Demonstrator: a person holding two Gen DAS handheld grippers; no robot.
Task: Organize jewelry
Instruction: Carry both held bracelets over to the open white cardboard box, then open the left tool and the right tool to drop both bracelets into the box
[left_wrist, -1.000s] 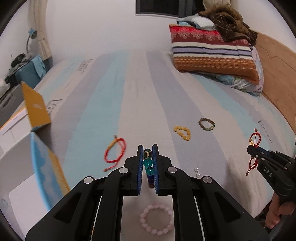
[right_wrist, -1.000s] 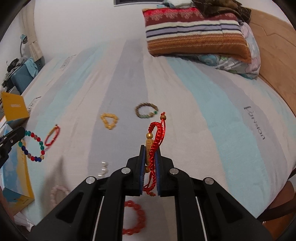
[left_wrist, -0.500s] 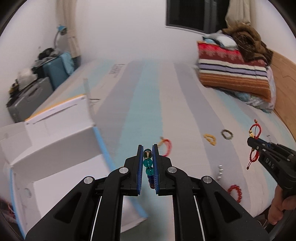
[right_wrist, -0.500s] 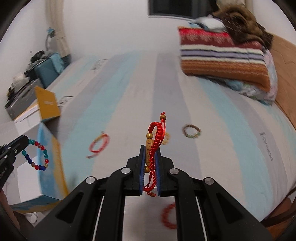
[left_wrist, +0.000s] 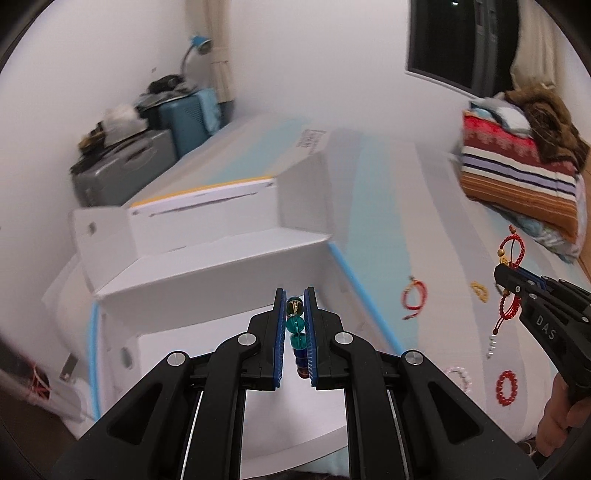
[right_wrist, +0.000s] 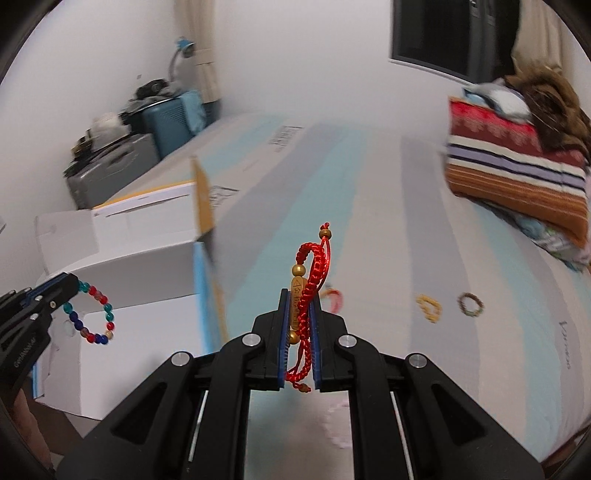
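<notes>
Glossy glass-like bead bracelet (left_wrist: 296, 334), braided red cord bracelet (right_wrist: 309, 291) (metallic gold beads), matt cardboard box (left_wrist: 207, 280).

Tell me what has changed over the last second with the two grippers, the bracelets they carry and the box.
The left gripper swung left, carrying the multicolored bead bracelet from above the bed to over the open white box. The right gripper turned left too, bringing the box into its view. Nothing was picked up or released: the left stays shut on the bead bracelet, the right on the red cord bracelet. The loose bracelets lie where they were.
</notes>
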